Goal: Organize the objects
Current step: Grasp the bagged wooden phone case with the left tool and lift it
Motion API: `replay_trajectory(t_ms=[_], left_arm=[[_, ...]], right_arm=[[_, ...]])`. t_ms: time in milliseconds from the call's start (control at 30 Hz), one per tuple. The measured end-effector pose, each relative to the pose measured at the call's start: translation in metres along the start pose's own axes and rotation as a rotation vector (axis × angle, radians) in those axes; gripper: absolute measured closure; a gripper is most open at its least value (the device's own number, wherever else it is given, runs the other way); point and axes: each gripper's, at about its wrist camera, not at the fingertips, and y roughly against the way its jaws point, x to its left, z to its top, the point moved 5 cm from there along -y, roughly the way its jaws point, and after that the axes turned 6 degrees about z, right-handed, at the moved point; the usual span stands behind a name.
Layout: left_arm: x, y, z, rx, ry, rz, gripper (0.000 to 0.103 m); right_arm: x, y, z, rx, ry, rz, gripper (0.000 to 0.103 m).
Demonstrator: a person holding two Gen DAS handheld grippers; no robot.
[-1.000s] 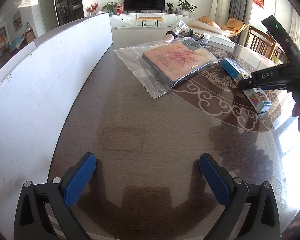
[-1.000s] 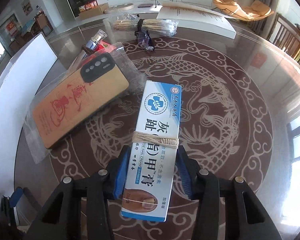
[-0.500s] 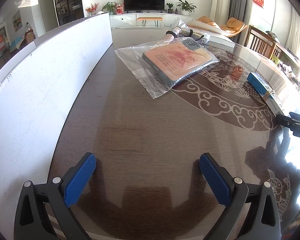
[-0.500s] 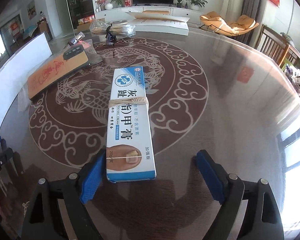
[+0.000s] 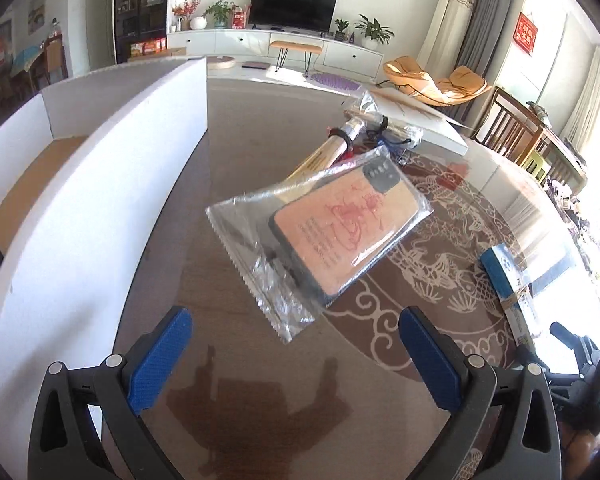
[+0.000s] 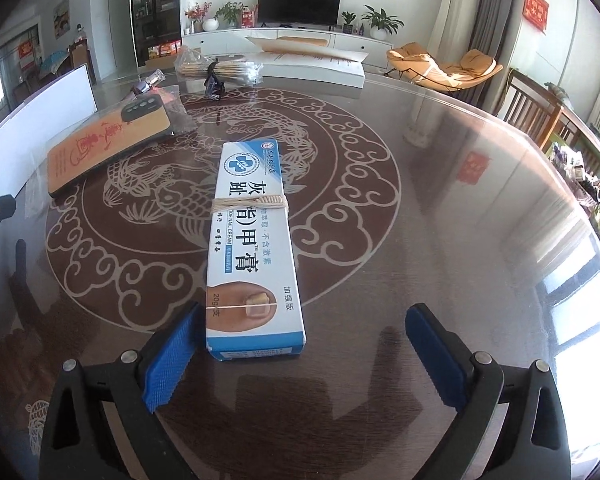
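A blue and white toe nail cream box (image 6: 252,232), tied with string, lies flat on the round glass-topped table (image 6: 460,240). My right gripper (image 6: 303,314) straddles its near end with jaws opening; the left pad sits close beside the box and the right pad stands well off, neither pressing. The box shows at the right (image 5: 508,280) in the left wrist view. An orange phone case in a clear bag (image 5: 340,232) lies ahead of my left gripper (image 5: 295,320), which is open and empty above the table.
A white cardboard box (image 5: 100,200) stands along the table's left side. Behind the phone case lie a metal-capped bottle (image 5: 332,148) and a bagged bundle of sticks (image 6: 220,68). A white flat carton (image 6: 312,64) sits at the far edge. Chairs stand to the right.
The right gripper carried the cream box to the right, then opened off it, leaving it flat on the table. The left gripper rose and moved nearer the bagged phone case.
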Motion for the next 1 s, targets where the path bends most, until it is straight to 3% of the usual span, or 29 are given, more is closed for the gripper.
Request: replay_trajectory(t_ms=[100, 167, 233, 400, 433, 500, 567, 700, 867, 933, 1000], left_arm=[[-0.037, 0.001, 0.043, -0.095, -0.22, 0.032, 0.0], [-0.059, -0.018, 0.057, -0.062, -0.372, 0.024, 0.0], [-0.071, -0.044, 0.061, 0.002, -0.443, -0.002, 0.0], [-0.078, -0.094, 0.038, 0.173, -0.464, -0.072, 0.0], [-0.083, -0.093, 0.029, 0.163, -0.487, -0.07, 0.0], [-0.092, -0.079, 0.009, 0.182, -0.518, -0.169, 0.0], [-0.099, -0.061, -0.01, 0.177, -0.566, -0.222, 0.0], [-0.104, -0.05, -0.02, 0.138, -0.638, -0.145, 0.0], [-0.096, -0.056, 0.016, 0.016, -0.655, -0.004, 0.0], [-0.085, -0.077, 0.027, 0.069, -0.607, 0.001, 0.0], [-0.075, -0.092, 0.032, 0.152, -0.506, -0.105, 0.0]], right_arm=[[-0.001, 0.0, 0.0, 0.0, -0.002, 0.002, 0.003], [-0.001, 0.0, -0.001, -0.001, 0.002, -0.002, 0.003], [-0.001, -0.001, 0.0, -0.001, 0.001, -0.001, 0.003], [-0.001, -0.001, -0.001, -0.001, 0.001, -0.001, 0.003], [-0.001, 0.0, -0.001, -0.001, 0.001, -0.001, 0.003], [-0.001, 0.0, 0.0, -0.001, 0.0, 0.0, 0.003], [-0.001, -0.001, 0.0, -0.001, 0.0, 0.0, 0.003], [-0.001, -0.001, 0.0, -0.002, 0.001, -0.002, 0.003], [-0.001, -0.001, 0.0, -0.002, 0.003, -0.004, 0.003], [-0.001, -0.001, 0.0, -0.003, 0.005, -0.007, 0.003], [-0.001, -0.001, 0.0, -0.003, 0.004, -0.006, 0.003]])
